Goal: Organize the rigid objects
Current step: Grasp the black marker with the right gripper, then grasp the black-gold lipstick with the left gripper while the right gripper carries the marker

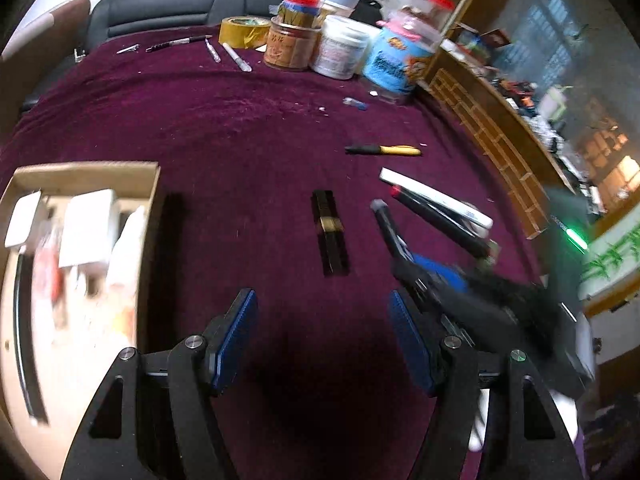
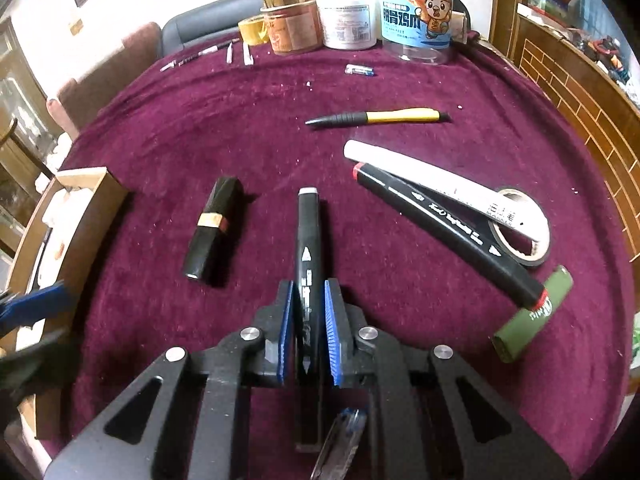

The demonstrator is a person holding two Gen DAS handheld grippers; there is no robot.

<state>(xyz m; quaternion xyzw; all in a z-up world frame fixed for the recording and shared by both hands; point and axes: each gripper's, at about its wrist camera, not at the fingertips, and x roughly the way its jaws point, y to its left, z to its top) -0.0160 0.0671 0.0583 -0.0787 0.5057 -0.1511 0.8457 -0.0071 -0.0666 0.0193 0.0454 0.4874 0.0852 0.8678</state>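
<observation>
Item: black marker with a grey cap (image 2: 307,256), lying lengthwise between the blue pads of the right gripper (image 2: 307,312), which are pressed against its barrel near the middle, cap end pointing away; whether it is lifted off the maroon cloth (image 2: 280,128) or resting on it cannot be told. Left of these tongs: a black lipstick tube with a gold band (image 2: 212,228), apart from the marker. Right of them: a second black marker with red ends (image 2: 448,232), a white marker (image 2: 432,184) touching it, a tape roll (image 2: 520,232) under both, and a green tube (image 2: 532,316). Beyond: a yellow-and-black pen (image 2: 380,117), then jars (image 2: 352,16) at the far edge. Left gripper (image 1: 322,320): spread wide, holding nothing, hovering over bare cloth, the cardboard box (image 1: 152,216) just to its left and already part filled. Risk: the pinch sits on a smooth round barrel, so the marker may pivot or slide out if swung quickly; a rightward sweep could nudge the stacked markers. Open room: bare cloth ahead and between lipstick and box; the box wall stands as an edge to be cleared, and the cloth falls away at the table rim on the right.
</observation>
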